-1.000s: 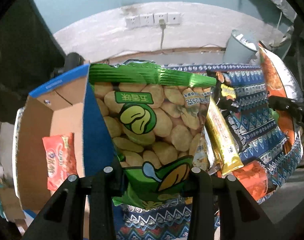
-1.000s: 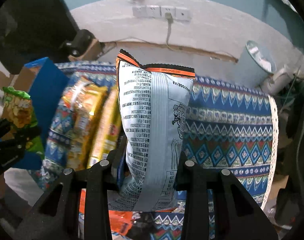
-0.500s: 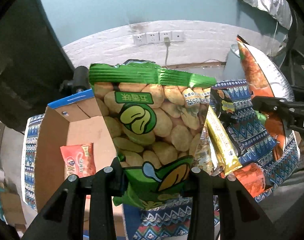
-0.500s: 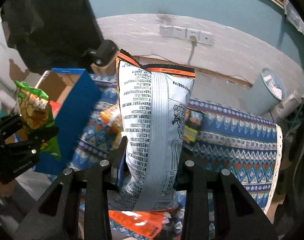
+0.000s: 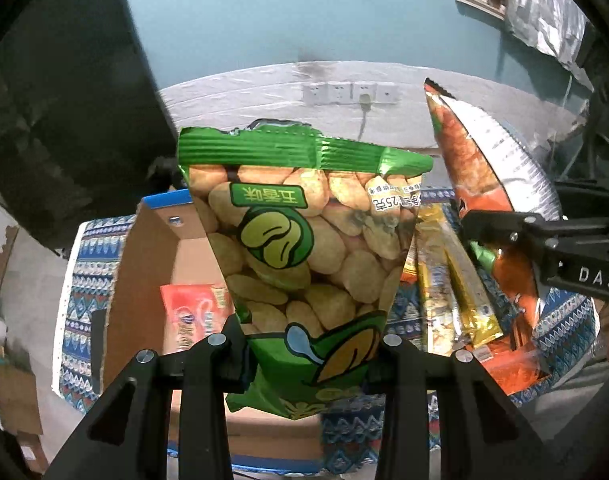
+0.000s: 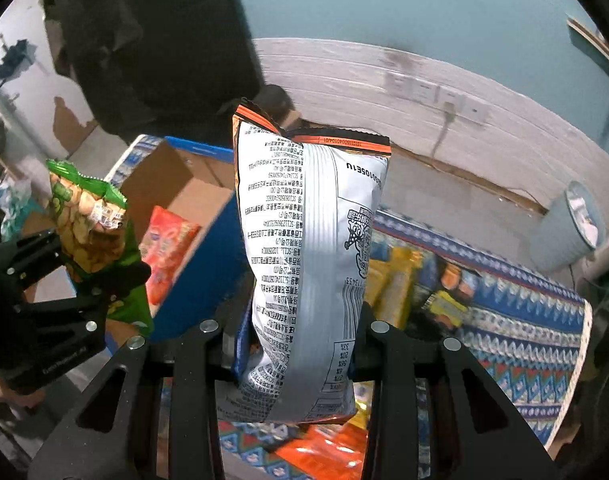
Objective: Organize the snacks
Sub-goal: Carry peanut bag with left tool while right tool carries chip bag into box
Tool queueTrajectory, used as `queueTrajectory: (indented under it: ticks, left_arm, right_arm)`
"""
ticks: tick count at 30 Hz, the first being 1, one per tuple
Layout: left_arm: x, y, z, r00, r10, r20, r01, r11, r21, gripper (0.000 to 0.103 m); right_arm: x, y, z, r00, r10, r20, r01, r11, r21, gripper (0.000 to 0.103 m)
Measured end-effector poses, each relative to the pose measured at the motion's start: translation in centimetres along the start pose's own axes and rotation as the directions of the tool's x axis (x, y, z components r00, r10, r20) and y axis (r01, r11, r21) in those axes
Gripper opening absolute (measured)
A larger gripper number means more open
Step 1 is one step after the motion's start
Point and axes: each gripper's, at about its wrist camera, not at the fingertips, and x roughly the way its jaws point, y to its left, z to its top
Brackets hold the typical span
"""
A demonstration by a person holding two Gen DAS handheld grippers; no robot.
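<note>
Only from the left wrist: left gripper (image 5: 308,344) fingers clamped on green bean bag (image 5: 304,252) above cardboard box (image 5: 152,264); from the right: right gripper (image 6: 292,328) pinching silver chip bag (image 6: 308,264), printed back visible.

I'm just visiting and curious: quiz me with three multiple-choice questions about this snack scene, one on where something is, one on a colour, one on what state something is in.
1. Where does the red packet lie?
A. inside the cardboard box
B. on the patterned cloth
C. in the grey bin

2. What colour is the top seal of the bean bag?
A. orange
B. green
C. blue

3. What is the right tool doing?
A. standing open and empty
B. resting on the cloth
C. gripping the silver bag

Answers:
1 A, the red packet sits on the box floor.
2 B, a green crimped strip tops it.
3 C, its fingers pinch the bag's lower part.
</note>
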Motion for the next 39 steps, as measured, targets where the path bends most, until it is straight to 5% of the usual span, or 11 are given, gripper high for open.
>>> queueTrajectory:
  ticks: [20,34,39]
  left_arm:
    - [1.4,9.8,-3.0,0.997,0.023,-0.071,-0.037,0.979,-0.200,0.037]
    - [2.5,12.5,-4.0,0.992,0.036,-0.121,-0.067,0.963,-0.259,0.038]
    - [2.5,12.8,-3.9,0.988,0.077,-0.133,-0.110,0.959,-0.262,0.057]
  right_arm:
    - [6.4,10.8,4.2,0.992,0.091,-0.090,-0.102,0.987,-0.126,0.034]
    - [10.4,13.5,5.5,0.980,0.128,-0.151,-0.145,0.984,-0.108,0.035]
    - [10.8,13.4,5.6,0.980,0.125,-0.158,-0.139,0.987,-0.081,0.045]
